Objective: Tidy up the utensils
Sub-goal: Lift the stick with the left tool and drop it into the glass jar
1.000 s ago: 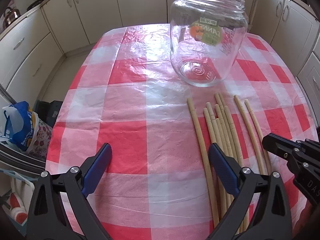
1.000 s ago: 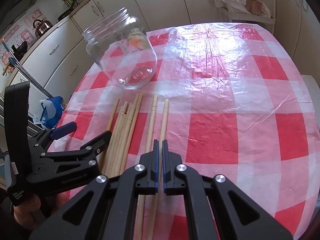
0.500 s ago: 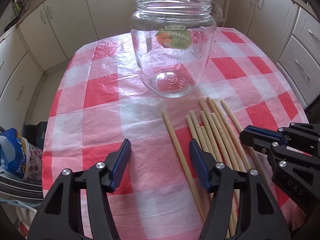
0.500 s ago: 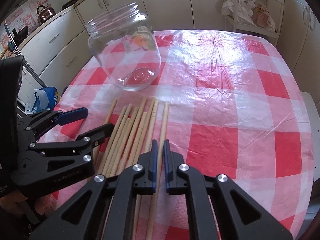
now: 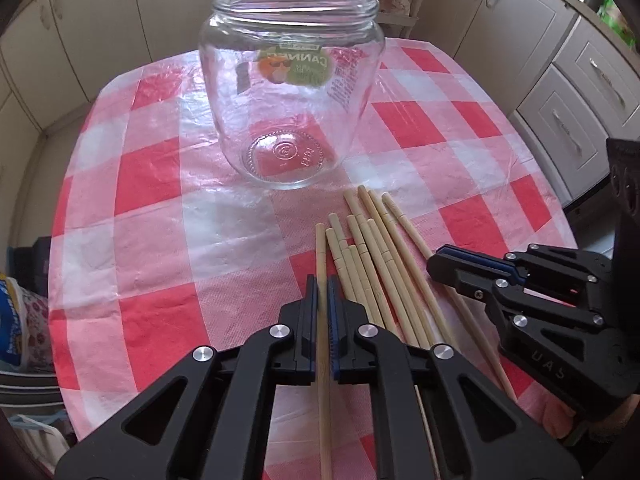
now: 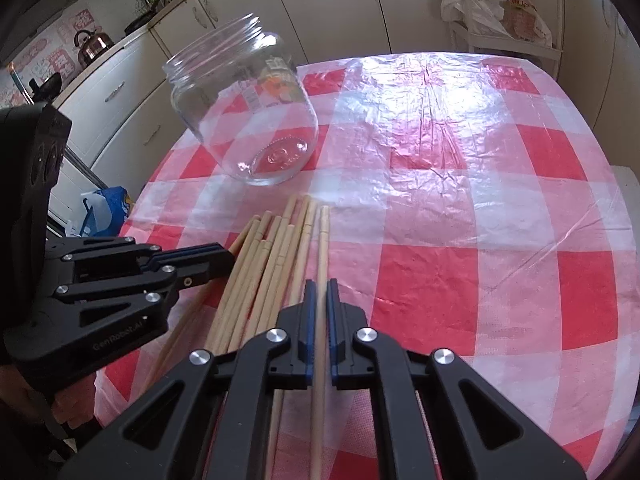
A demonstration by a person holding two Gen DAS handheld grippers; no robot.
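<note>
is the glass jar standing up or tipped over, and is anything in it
Upright and empty. The jar stands on its base on the tablecloth, mouth up; its embossed bottom shows through clear glass, with no chopsticks inside.

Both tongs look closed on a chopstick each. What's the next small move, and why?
Probably lift the left tongs and tip their chopstick up toward the glass jar. They are shut on the leftmost stick, the jar stands open and empty just ahead, and the right tongs grip their own chopstick clear of that path.
</note>
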